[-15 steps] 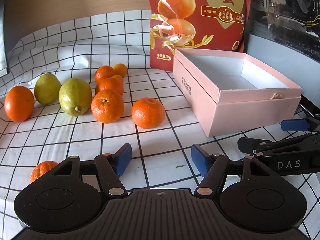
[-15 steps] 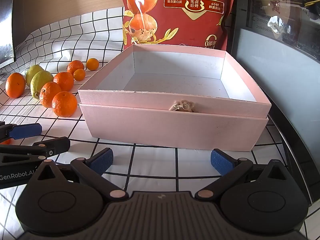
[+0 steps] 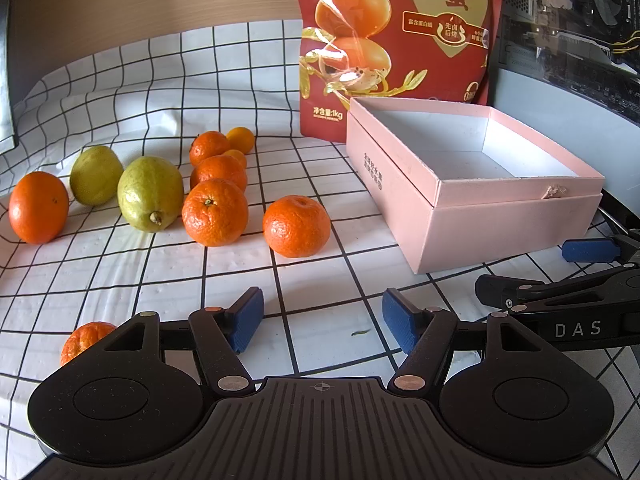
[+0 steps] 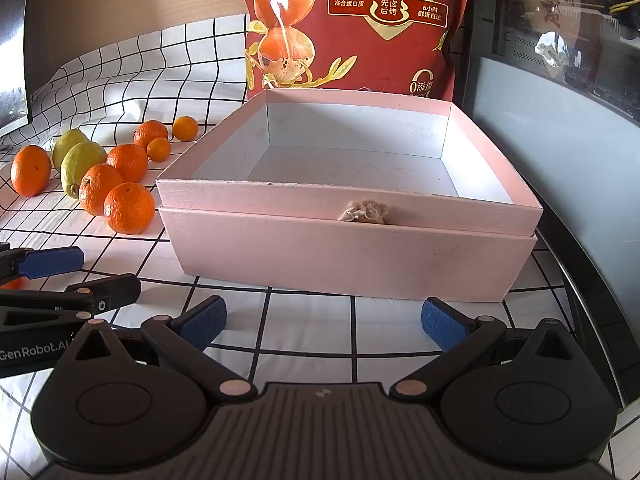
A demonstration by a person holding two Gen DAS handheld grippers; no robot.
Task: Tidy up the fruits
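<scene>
Several oranges lie on the checked cloth at the left; the nearest orange (image 3: 296,226) sits just ahead of my left gripper (image 3: 322,325), which is open and empty. Two green-yellow guavas (image 3: 150,193) lie among them. One small orange (image 3: 82,340) lies beside the left gripper's left finger. The empty pink box (image 3: 480,216) stands to the right. My right gripper (image 4: 322,323) is open and empty, right in front of the pink box (image 4: 352,256). The fruit group (image 4: 129,208) lies left of the box.
A red snack bag (image 3: 396,44) stands behind the box. A dark computer case (image 4: 560,80) walls the right side. The left gripper (image 4: 48,304) shows at the right wrist view's left edge. The cloth (image 3: 120,80) rises up the back wall.
Both grippers have shifted only very slightly; the scene looks almost unchanged. No fruit has moved.
</scene>
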